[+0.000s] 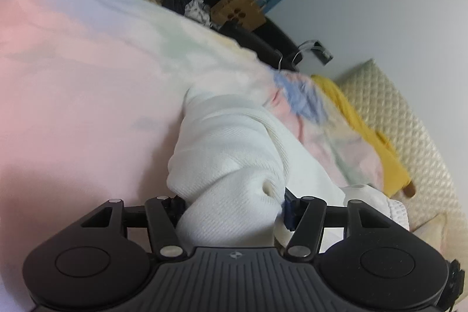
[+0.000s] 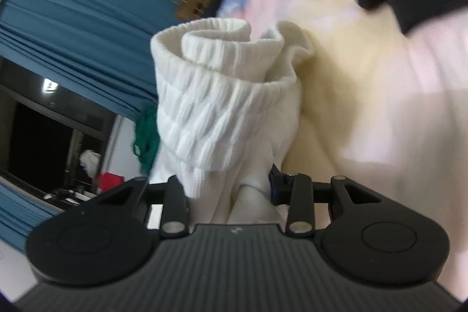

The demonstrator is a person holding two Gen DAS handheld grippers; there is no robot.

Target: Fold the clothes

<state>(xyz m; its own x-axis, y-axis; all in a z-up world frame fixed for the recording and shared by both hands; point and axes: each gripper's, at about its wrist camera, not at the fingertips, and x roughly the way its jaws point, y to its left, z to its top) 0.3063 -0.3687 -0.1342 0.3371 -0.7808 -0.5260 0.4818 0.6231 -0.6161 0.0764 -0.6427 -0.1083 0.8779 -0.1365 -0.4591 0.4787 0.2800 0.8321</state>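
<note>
Sock upright, cuff up — tool-clamped

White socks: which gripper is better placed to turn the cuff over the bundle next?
Right, probably. The right gripper grips the white socks just below the open ribbed cuff. The left gripper clamps the plain end, cuff out of its view.

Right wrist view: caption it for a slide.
Right gripper clamps bunched white socks, ribbed cuffs up, above a pastel blanket.
</note>
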